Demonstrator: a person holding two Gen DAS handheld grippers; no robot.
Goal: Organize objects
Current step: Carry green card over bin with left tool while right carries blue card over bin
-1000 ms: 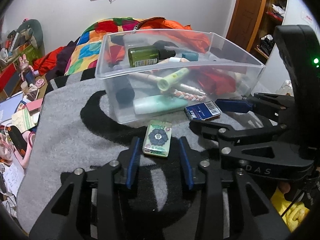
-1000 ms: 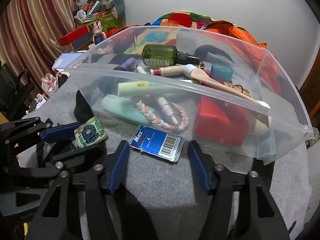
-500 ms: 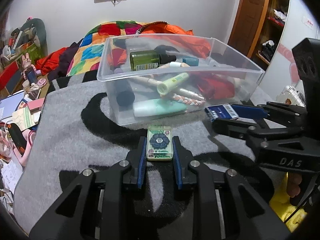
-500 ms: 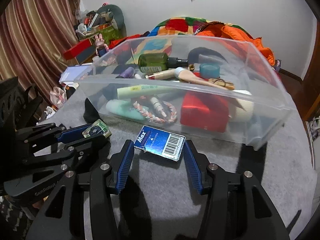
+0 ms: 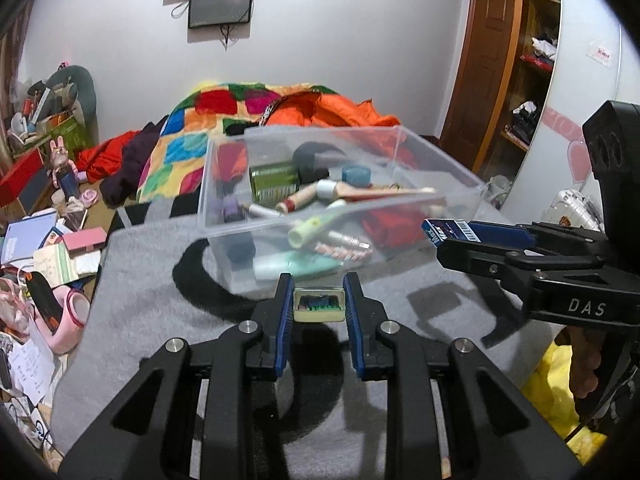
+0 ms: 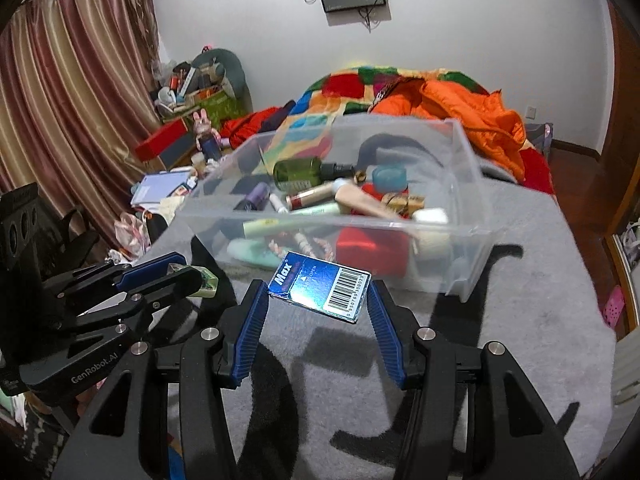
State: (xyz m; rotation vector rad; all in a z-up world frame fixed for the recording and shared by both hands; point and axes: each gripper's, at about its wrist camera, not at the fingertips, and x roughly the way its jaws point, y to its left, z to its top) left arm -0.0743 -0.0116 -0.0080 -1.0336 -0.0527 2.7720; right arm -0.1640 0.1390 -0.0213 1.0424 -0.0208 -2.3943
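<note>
Left wrist view: left gripper (image 5: 319,307) squeezes a small green tin (image 5: 319,307) between its jaws. Right gripper (image 6: 318,298) pinches a flat blue Max box (image 6: 320,287). Both look light, stiff, held by their edges.

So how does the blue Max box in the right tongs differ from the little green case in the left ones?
The blue Max box is dark blue card with a barcode; the green case is pale green with a dark flower motif. The box is wider, so the right tongs stand further apart than the left tongs. The box hangs tilted, the case level. Both are clamped and lifted off the grey blanket before the clear bin.
</note>
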